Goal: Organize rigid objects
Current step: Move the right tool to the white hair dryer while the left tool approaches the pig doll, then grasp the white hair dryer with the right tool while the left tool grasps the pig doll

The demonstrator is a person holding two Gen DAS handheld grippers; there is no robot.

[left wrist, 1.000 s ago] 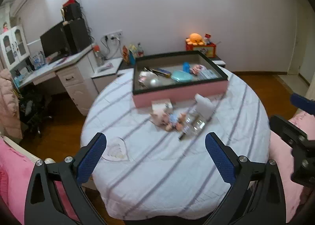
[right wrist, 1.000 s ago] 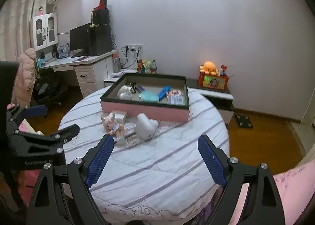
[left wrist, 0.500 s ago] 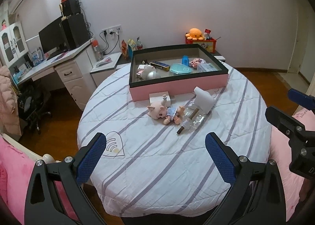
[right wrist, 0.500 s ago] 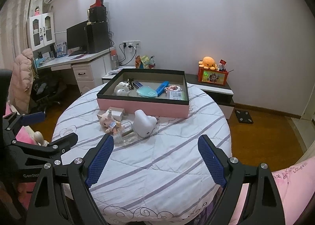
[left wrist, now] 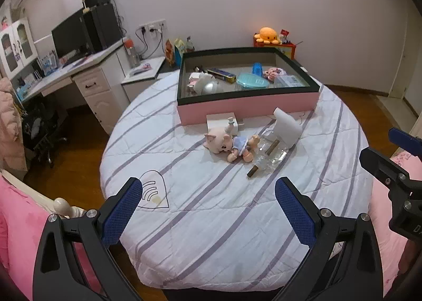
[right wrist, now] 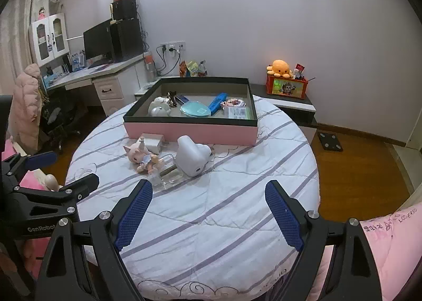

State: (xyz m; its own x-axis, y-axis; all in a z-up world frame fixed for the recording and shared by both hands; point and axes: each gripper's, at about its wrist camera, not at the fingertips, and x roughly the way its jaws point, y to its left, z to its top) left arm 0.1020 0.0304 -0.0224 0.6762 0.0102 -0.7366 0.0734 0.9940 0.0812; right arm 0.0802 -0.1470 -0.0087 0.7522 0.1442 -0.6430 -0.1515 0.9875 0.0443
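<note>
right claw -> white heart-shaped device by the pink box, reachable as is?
Probably yes. The right claw is open and empty, and the white heart-shaped device lies ahead of it on the quilt with only bare cloth between. The clear glass bottle touches its left side, so approach from the right.

— What do your tongs look like?

— My left gripper is matte black plastic, a forked frame with triangular cut-outs in each arm; its fingers wear royal-blue pads with a fine mesh texture; round silver screws sit at the joints.

— And the other?

— My right gripper is the same build; black arms, blue dimpled pads, silver screw heads beside each pad; seen from the right wrist, the left one's side carries white lettering that starts "GenRobot", the rest cut off by the frame in front.
</note>
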